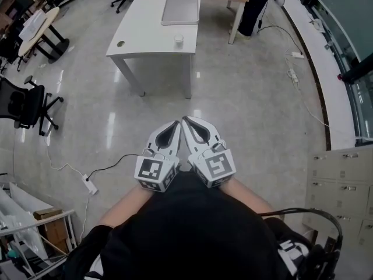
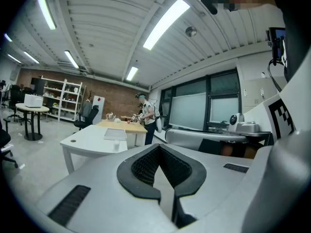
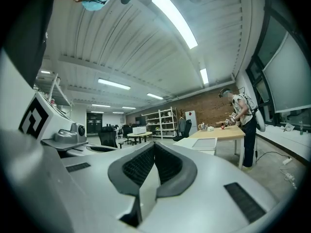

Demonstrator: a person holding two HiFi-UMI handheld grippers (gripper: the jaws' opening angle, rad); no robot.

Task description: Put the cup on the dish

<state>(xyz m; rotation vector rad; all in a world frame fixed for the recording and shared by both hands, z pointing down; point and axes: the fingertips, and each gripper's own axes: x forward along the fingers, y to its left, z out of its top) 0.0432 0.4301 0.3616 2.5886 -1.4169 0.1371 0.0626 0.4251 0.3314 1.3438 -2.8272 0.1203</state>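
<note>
The person holds both grippers out ahead of the chest [image 1: 192, 238], side by side, angled inward so the tips come very near each other. The left gripper [image 1: 173, 124] has its jaws closed together with nothing between them. The right gripper [image 1: 187, 121] is the same, jaws pressed together and empty. The left cube [image 1: 156, 171] and right cube [image 1: 217, 167] sit at the near ends, just ahead of the chest. The bare left forearm [image 1: 125, 206] and right forearm [image 1: 252, 198] run back on either side of the chest.

Cup [image 1: 178, 39] too small for detail; far person [image 1: 253, 10] cropped at top
</note>
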